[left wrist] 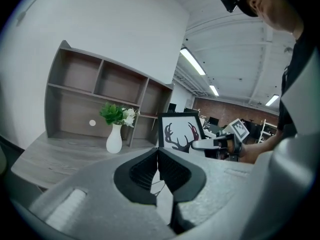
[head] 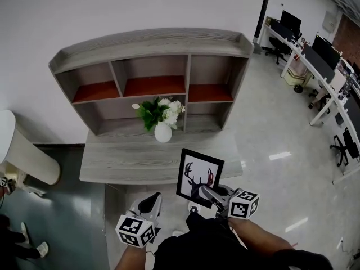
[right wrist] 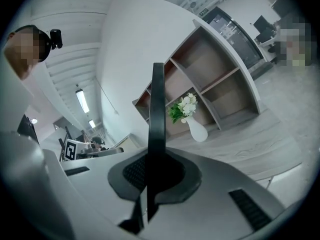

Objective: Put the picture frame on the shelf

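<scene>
Claw status: right claw (head: 207,192) clamped on lower corner of picture frame (head: 199,176), frame upright in air, just short of table (head: 129,165); left claw (head: 153,202) closed, empty. Ahead, shelf (head: 152,43) on table, vase (head: 163,133) at its middle. Pickup done; placement on shelf and release left.

No legible text, brand or number anywhere; marker cubes (head: 244,203) carry only black-and-white square patterns; picture frame (head: 198,176) print is antlers only, no lettering.
</scene>
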`<action>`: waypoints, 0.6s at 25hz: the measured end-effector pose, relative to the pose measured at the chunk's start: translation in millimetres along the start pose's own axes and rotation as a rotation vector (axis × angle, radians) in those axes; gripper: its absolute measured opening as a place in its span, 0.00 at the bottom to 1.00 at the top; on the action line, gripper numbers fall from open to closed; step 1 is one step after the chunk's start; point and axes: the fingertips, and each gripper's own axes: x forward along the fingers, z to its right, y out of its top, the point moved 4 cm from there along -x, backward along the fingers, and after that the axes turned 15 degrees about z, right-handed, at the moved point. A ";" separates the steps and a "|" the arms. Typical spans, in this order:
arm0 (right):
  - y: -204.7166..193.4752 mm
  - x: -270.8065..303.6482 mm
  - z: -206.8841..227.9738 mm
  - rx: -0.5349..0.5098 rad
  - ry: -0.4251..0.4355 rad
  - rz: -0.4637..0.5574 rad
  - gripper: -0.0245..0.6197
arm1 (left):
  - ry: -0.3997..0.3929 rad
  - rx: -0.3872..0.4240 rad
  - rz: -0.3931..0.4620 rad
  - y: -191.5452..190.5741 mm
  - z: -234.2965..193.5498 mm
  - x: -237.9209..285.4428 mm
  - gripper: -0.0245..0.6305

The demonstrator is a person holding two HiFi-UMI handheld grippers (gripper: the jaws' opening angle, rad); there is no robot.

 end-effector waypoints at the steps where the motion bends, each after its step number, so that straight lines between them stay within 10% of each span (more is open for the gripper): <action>1: 5.4 6.3 4.6 0.003 0.005 0.006 0.07 | 0.005 0.004 -0.004 3.1 -4.2 7.4 0.05; 15: 92.0 73.3 100.4 0.012 0.000 0.098 0.07 | -0.017 0.072 -0.040 42.4 -43.6 144.4 0.05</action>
